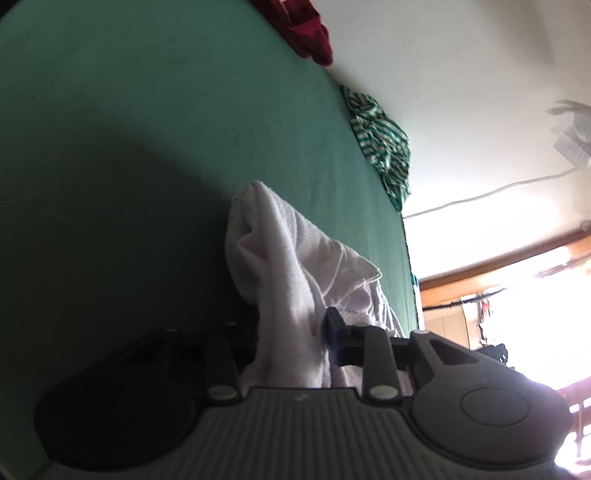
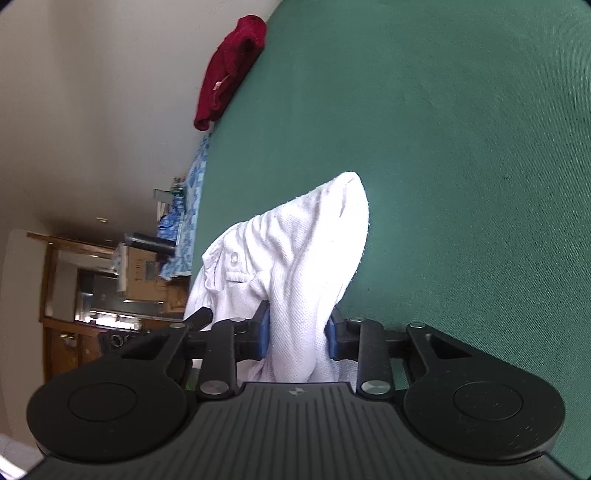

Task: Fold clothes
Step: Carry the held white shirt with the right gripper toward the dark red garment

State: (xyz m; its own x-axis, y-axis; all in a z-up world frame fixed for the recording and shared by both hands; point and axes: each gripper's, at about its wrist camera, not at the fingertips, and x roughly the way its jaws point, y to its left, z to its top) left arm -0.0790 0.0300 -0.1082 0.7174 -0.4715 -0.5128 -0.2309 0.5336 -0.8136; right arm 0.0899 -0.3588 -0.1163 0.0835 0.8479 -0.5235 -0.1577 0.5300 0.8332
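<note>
A white knitted garment with a button placket lies bunched on the green bed sheet. My right gripper is shut on a thick fold of it, blue pads pressing from both sides. In the left wrist view the same white garment rises in a peak from between the fingers of my left gripper, which is shut on it; its left finger is dark and hard to see. Both views are rolled sideways.
A dark red garment lies at the bed's edge against the wall, also the red garment in the left view. A green-and-white striped garment sits at the bed's edge. Blue patterned cloth and a wooden cabinet stand beyond the bed.
</note>
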